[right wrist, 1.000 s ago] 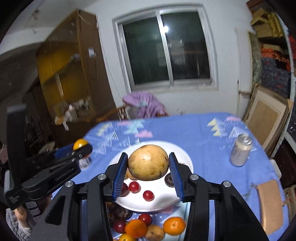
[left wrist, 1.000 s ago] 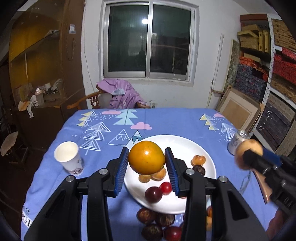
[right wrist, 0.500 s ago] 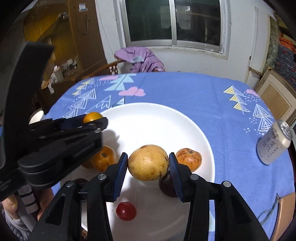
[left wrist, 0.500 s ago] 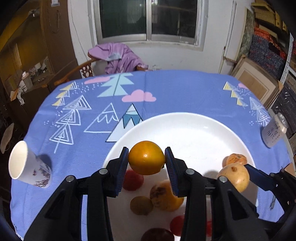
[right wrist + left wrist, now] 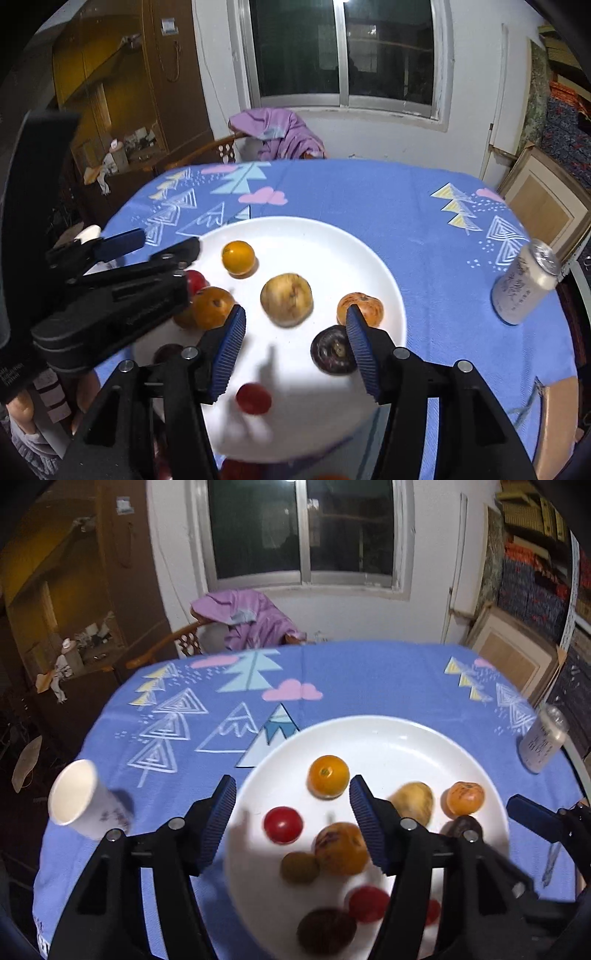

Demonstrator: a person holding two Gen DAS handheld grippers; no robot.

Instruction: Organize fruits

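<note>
A white plate [image 5: 388, 734] [image 5: 325, 236] lies on the blue tablecloth and holds several fruits. An orange [image 5: 328, 776] [image 5: 238, 257] lies on it just beyond my left gripper [image 5: 291, 821], which is open and empty. A yellow-brown pear-like fruit [image 5: 286, 305] [image 5: 412, 800] lies on the plate just beyond my right gripper [image 5: 295, 345], also open and empty. Red tomatoes [image 5: 282, 824] [image 5: 253, 398], a dark plum [image 5: 334, 350] and an orange persimmon [image 5: 360, 308] also sit on the plate.
A white paper cup [image 5: 79, 799] stands left of the plate. A drink can [image 5: 524, 284] [image 5: 541, 744] stands to the right. More fruit lies on the cloth at the plate's near edge [image 5: 240, 469]. A chair with purple cloth [image 5: 243, 620] stands behind the table.
Both grippers opened: the left let go of the orange, the right let go of the yellow-brown fruit. Both fruits now rest on the plate, and the grippers have drawn back a little.
</note>
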